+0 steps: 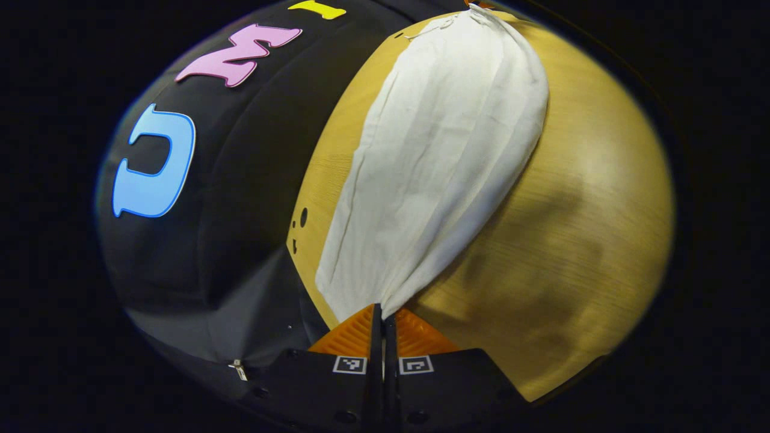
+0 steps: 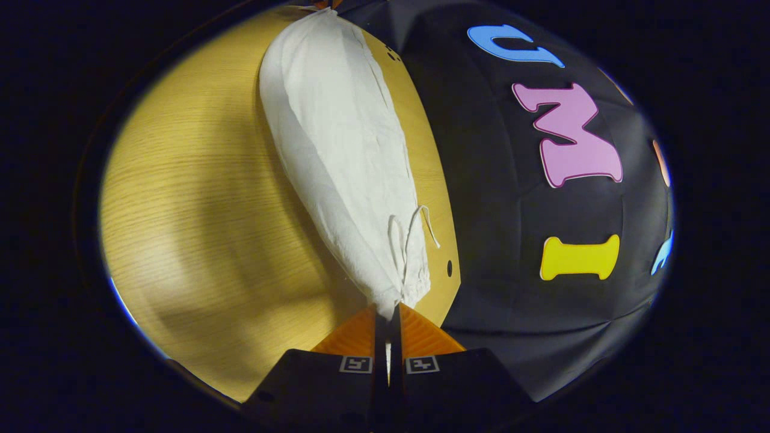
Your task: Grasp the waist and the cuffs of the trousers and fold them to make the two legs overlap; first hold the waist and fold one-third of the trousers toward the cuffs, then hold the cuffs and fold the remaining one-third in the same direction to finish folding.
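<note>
White trousers [image 1: 433,162] lie lengthwise on the wooden table [image 1: 571,228], legs laid one over the other, stretched between my two grippers. The left gripper [image 1: 383,313] is shut on the narrow cuff end, with cloth pinched between its fingers. In the right gripper view the trousers [image 2: 343,150] run away from me along the table's [image 2: 198,198] far edge. The right gripper [image 2: 388,313] is shut on the waist end, where a white drawstring [image 2: 412,231] hangs loose over the fabric.
The black cloth wall [image 1: 240,180] stands right behind the table's edge, close to the trousers. Small dark holes [image 1: 303,216] mark the tabletop near that edge. Bare wood spreads wide on the side of the trousers away from the wall.
</note>
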Tool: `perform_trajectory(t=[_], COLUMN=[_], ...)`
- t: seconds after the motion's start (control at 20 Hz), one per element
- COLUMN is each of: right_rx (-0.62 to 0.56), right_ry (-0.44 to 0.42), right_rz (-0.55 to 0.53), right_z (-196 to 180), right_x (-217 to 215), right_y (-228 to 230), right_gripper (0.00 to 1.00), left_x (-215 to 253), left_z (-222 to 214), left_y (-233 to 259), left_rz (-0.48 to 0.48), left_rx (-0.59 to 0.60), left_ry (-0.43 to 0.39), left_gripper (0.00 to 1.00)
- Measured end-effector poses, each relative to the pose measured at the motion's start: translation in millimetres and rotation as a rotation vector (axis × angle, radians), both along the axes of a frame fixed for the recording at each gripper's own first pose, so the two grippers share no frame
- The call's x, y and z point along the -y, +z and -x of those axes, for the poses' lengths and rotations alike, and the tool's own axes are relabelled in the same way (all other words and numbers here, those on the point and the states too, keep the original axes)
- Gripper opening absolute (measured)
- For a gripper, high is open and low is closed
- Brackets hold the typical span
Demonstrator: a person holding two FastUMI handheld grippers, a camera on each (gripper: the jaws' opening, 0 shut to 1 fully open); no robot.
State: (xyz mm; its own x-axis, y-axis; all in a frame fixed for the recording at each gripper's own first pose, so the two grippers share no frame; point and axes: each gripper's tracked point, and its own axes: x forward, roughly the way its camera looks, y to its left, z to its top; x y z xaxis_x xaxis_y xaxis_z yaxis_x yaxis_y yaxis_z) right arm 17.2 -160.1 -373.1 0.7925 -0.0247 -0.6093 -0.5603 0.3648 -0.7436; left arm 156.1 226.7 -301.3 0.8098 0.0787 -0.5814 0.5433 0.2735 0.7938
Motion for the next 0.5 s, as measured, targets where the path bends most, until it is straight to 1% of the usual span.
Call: perform_trajectory(t=[0.3,0.5], right_rx=[0.094,0.116], right_ry=[-0.081,-0.125], right_rz=[-0.038,-0.036], right_z=[-60,-94], right_x=[8,14], right_y=[39,43], right_gripper=[0.05,0.05], left_x=[9,5], left_z=[-57,-92], left_y=[45,53], left_rz=[0.04,0.063], left_rx=[0.061,0.075], left_ry=[0.034,0.08], left_gripper=[0.05,0.05])
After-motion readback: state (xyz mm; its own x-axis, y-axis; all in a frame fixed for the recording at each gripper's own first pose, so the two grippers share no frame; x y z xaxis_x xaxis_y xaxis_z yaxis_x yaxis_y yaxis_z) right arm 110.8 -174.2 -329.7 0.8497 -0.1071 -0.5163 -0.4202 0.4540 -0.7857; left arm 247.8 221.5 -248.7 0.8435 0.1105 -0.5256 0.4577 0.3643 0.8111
